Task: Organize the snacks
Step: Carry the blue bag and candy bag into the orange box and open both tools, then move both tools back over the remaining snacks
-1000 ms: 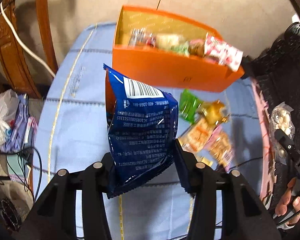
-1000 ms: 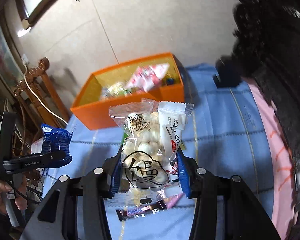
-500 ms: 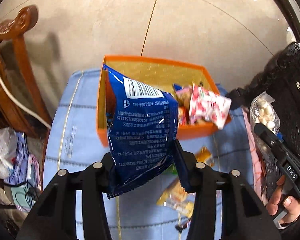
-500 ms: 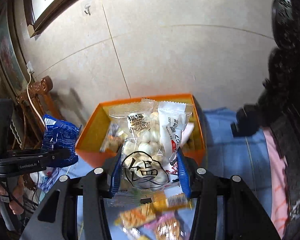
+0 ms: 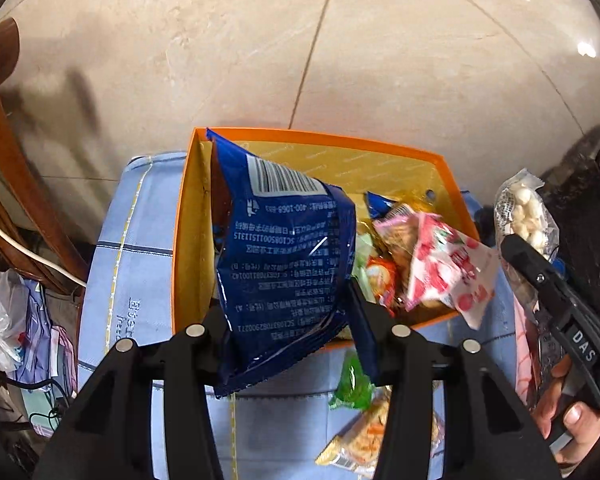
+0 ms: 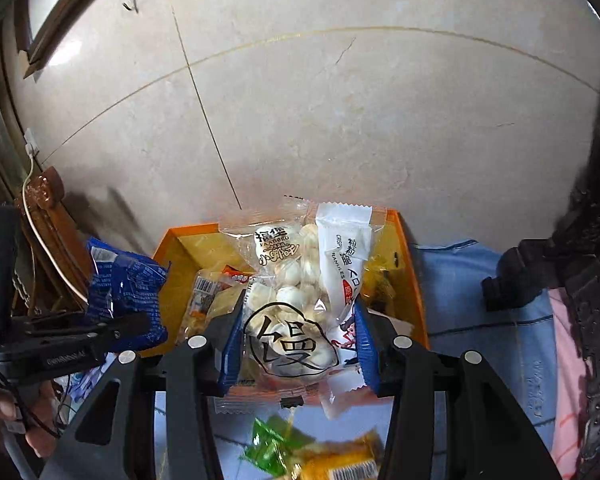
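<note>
My left gripper [image 5: 290,316] is shut on a blue snack bag [image 5: 284,264] with a barcode, held over the left part of the orange box [image 5: 184,240]. My right gripper [image 6: 298,338] is shut on a clear bag of small white buns [image 6: 296,292], hanging above the same orange box [image 6: 414,292]. Inside the box lie several snack packs, among them a pink-and-white pack [image 5: 448,268]. The right gripper with its bun bag [image 5: 524,216] shows at the right edge of the left wrist view; the left gripper's blue bag [image 6: 128,288] shows at the left of the right wrist view.
The box stands on a light blue cloth [image 5: 128,248]. Loose snacks lie in front of it: a green packet [image 5: 352,380] and an orange-yellow pack [image 5: 364,436]. A wooden chair [image 5: 16,184] and a white plastic bag [image 5: 0,316] are at the left; dark carved furniture [image 6: 588,280] at the right.
Both grippers have carried their bags forward from above the cloth to over the orange box. The box now fills the middle of both views, and the loose snacks have slipped to the bottom.
</note>
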